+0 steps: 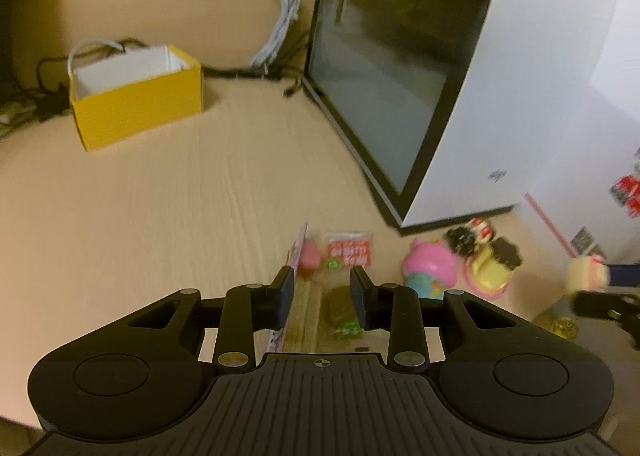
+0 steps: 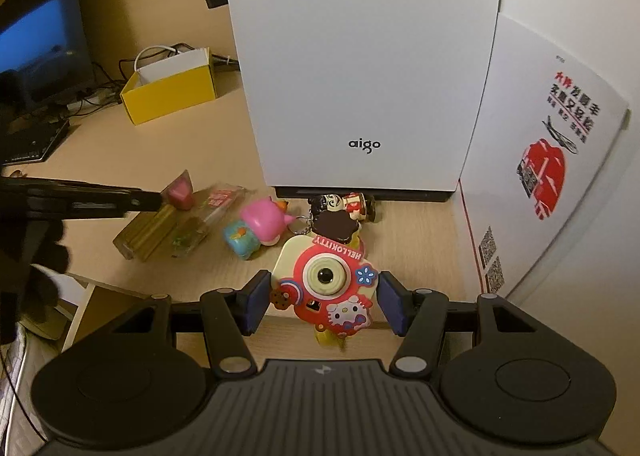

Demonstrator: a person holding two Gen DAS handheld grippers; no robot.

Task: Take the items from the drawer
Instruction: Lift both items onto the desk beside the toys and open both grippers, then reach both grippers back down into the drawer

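My right gripper [image 2: 325,306] is shut on a red and cream Hello Kitty toy camera [image 2: 326,276], held just above the desk [image 2: 420,240]. My left gripper [image 1: 324,294] stands open low over a clear packet of gold sticks [image 1: 308,312] and a green bit [image 1: 348,330]. A thin pink-edged card [image 1: 298,252] leans against its left finger; the right finger is clear of it. Just beyond lie a pink piece [image 1: 310,256] and a red-labelled packet [image 1: 350,252]. A pink and blue toy [image 2: 260,228] and a doll keychain [image 2: 344,208] lie by the white case.
A white aigo computer case [image 2: 360,76] with a dark glass side [image 1: 392,56] stands behind the items. A white carton with red print [image 2: 548,160] closes the right side. A yellow box [image 1: 136,104], cables [image 1: 280,28] and a monitor [image 2: 40,48] sit at the left and back.
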